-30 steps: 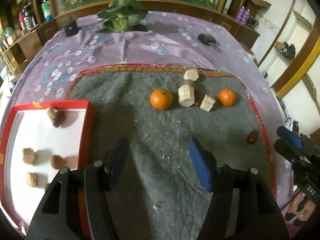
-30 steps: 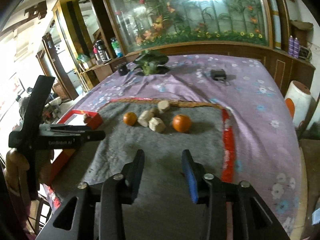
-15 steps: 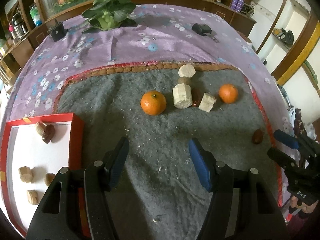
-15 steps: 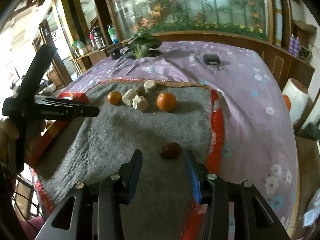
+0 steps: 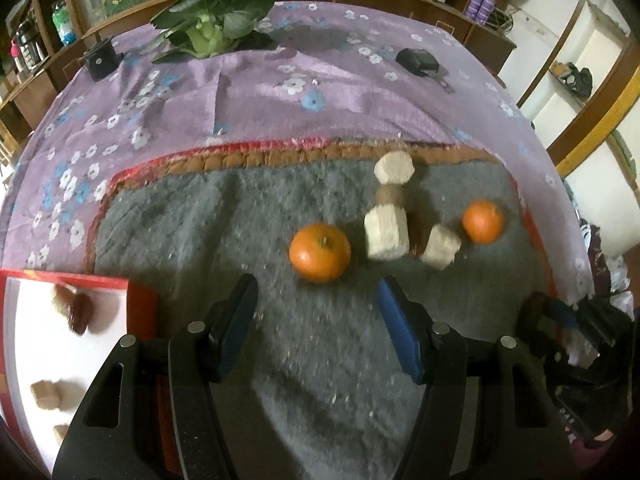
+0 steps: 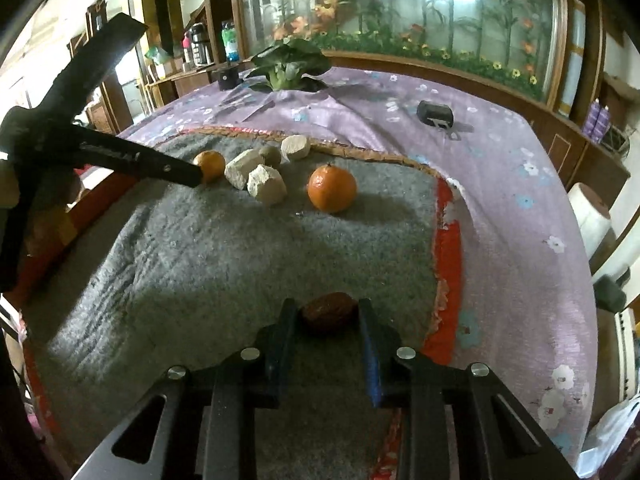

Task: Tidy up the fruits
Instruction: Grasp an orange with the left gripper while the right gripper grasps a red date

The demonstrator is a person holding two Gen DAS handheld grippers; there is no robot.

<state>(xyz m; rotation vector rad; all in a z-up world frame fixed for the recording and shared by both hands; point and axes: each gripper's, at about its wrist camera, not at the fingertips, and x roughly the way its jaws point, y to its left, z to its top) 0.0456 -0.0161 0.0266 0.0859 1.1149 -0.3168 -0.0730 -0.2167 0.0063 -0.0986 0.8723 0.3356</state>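
Observation:
Two oranges lie on the grey mat: a nearer one [image 5: 320,253] and a farther one [image 5: 482,221], also seen in the right wrist view [image 6: 332,193]. Pale chunks [image 5: 386,232] and a small brown fruit [image 5: 390,195] lie between them. My left gripper [image 5: 316,304] is open, just short of the nearer orange. My right gripper [image 6: 326,312] is open with its jaws either side of a dark red-brown date [image 6: 328,312] on the mat; its jaws do not press it. A red-rimmed white tray [image 5: 136,304] at the left holds a date [image 5: 80,312] and pale pieces.
The mat [image 6: 240,248] lies on a purple flowered cloth [image 5: 248,92]. A leafy green vegetable [image 5: 212,20], a black box [image 5: 100,58] and a black device [image 5: 418,60] sit at the far side. The table's edge drops off at the right [image 6: 588,280].
My left gripper moved forward toward the nearer orange, and the tray slid left in view. My right gripper advanced and dropped, so the date now sits between its jaws.

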